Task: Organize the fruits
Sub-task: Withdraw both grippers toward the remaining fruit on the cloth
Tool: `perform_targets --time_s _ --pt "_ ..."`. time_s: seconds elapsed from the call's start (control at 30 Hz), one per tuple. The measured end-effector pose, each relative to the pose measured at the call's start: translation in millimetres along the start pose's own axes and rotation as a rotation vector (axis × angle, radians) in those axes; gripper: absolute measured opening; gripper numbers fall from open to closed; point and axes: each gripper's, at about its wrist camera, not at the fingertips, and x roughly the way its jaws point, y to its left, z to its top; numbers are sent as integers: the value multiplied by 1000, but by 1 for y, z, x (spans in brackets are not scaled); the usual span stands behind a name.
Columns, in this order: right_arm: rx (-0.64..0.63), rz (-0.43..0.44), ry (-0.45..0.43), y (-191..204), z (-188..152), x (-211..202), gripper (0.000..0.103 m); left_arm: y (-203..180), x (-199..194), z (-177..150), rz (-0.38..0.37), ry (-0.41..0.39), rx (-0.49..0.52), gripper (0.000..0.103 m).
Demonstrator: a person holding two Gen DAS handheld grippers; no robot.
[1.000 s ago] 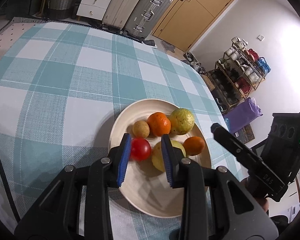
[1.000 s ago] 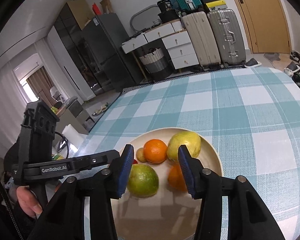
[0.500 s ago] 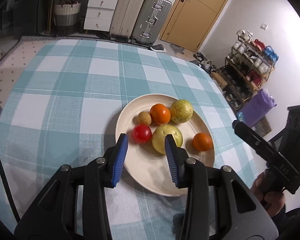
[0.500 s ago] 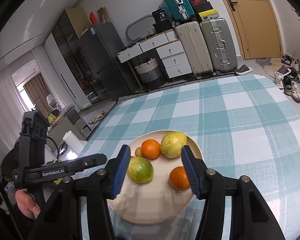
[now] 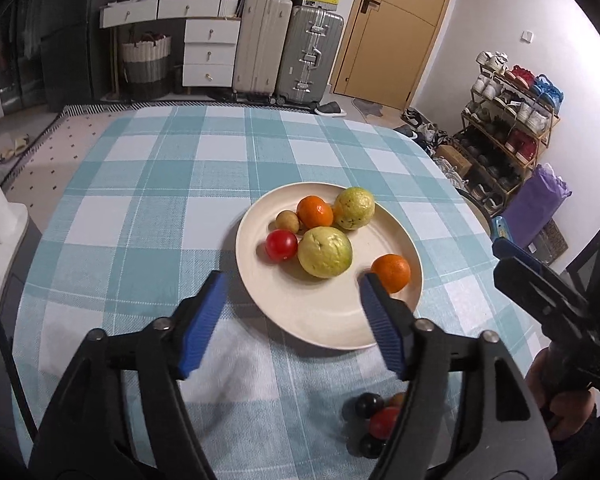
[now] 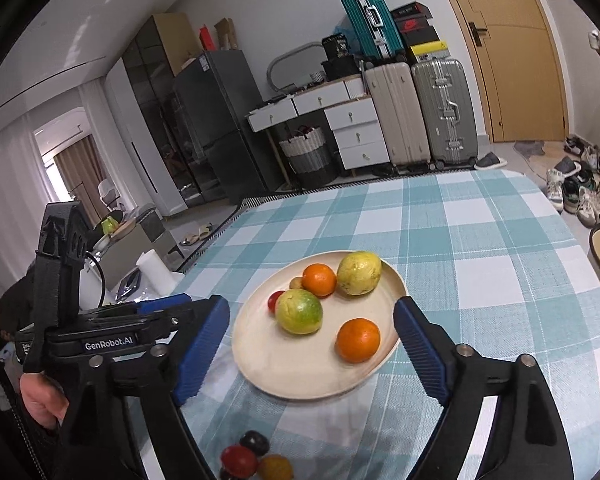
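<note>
Just beyond open tongs (image 5: pixel 292 280), fruit plate (image 5: pixel 320 320)

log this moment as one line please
left gripper: open, empty, just opened | right gripper: open, empty, just opened | plate: six fruits | small fruits: on tablecloth

My room beyond the table

Past the checked tablecloth (image 5: pixel 148 200) I see two upright suitcases (image 5: pixel 288 56), one beige and one silver, standing side by side against the wall, with a teal suitcase (image 6: pixel 370 16) lying on top of the stack behind them. Left of them is my white chest of drawers (image 5: pixel 210 52) and a woven basket (image 5: pixel 144 60) on the floor beside it. A wooden door (image 5: pixel 396 28) is to the right, and a shoe rack (image 5: pixel 508 120) stands along the right-hand wall. A dark fridge (image 6: pixel 216 120) stands further left.
</note>
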Motion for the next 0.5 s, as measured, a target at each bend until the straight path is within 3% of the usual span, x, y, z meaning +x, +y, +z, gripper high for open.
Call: perform_targets --time_s 0.17,0.5 --pt "-18 -7 -3 9 -8 -13 98 -8 -12 -8 43 -22 25 75" --pt "-37 -10 -38 18 -20 -35 103 -18 -30 -32 86 -51 46 84"
